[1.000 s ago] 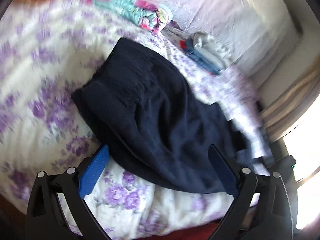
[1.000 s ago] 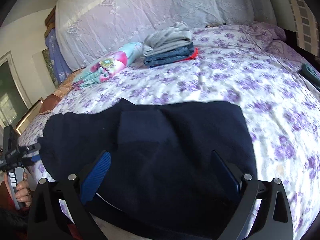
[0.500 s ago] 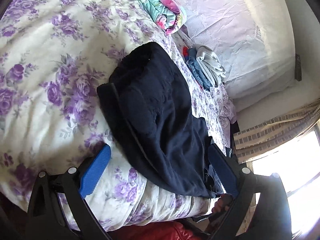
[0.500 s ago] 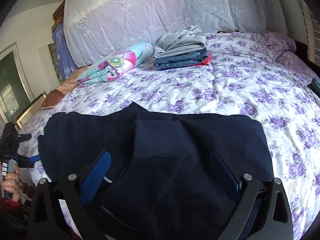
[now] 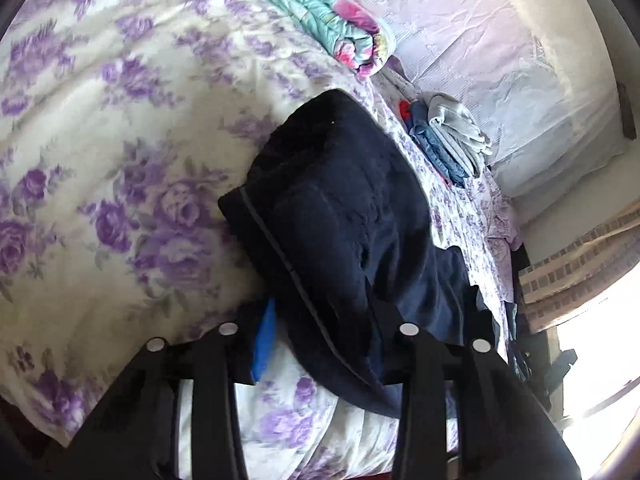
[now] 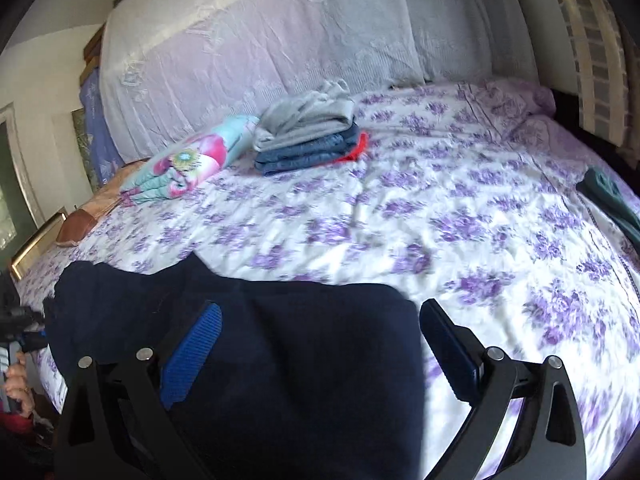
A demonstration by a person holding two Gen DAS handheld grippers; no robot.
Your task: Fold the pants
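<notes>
One pair of dark navy fleece pants [image 6: 248, 344] lies at the 6 o'clock edge of the purple-flowered bed [image 6: 460, 216]. The left gripper [image 5: 320, 332] has its fingers narrowed onto the pants' hem. The right gripper [image 6: 320, 344] holds its fingers wide, straddling the cloth, holding nothing.

A bed [image 6: 460, 216] with a purple floral cover, holding folded laundry.
Near the pale headboard covering [image 6: 280, 40] lies a stack of folded clothes [image 6: 308, 140], grey on blue on red. Just beside it lies a rolled teal-and-pink blanket [image 6: 188, 168]. A checked curtain [image 5: 580, 264] hangs at right.
</notes>
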